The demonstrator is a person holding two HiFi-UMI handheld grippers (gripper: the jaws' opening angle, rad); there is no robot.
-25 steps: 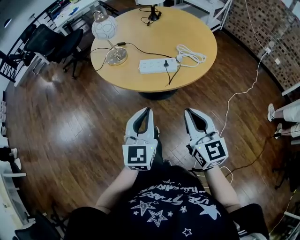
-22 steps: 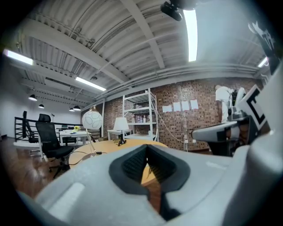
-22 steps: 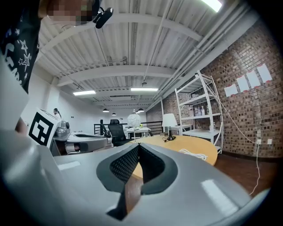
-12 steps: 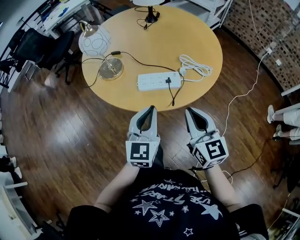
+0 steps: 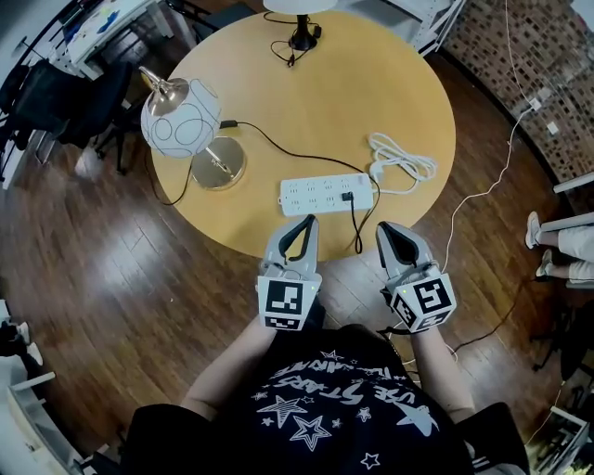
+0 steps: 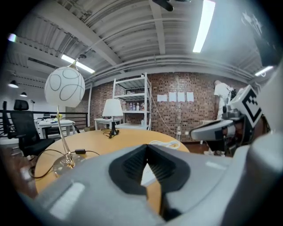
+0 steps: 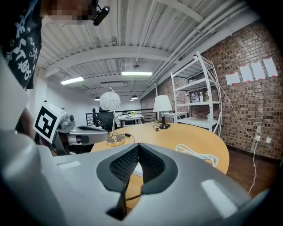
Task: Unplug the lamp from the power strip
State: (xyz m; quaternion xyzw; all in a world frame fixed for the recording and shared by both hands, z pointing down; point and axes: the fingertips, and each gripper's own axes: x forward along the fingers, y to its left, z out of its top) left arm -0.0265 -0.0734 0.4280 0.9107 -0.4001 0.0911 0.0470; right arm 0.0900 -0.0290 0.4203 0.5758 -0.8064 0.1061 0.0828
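Observation:
A white power strip lies on the round wooden table, near its front edge. A black plug sits in the strip; its black cord runs left to a lamp with a white globe shade and a brass base. The strip's white cable is coiled at its right. My left gripper and right gripper hover side by side just short of the table edge, both shut and empty. In the left gripper view the lamp stands to the left.
A second lamp with a white shade stands at the table's far edge. Black office chairs and a white desk are at the left. A white cord trails over the wood floor at the right, toward a brick wall.
The table has come nearer and lower in the head view. Both grippers, still shut, now reach its front edge just below the power strip.

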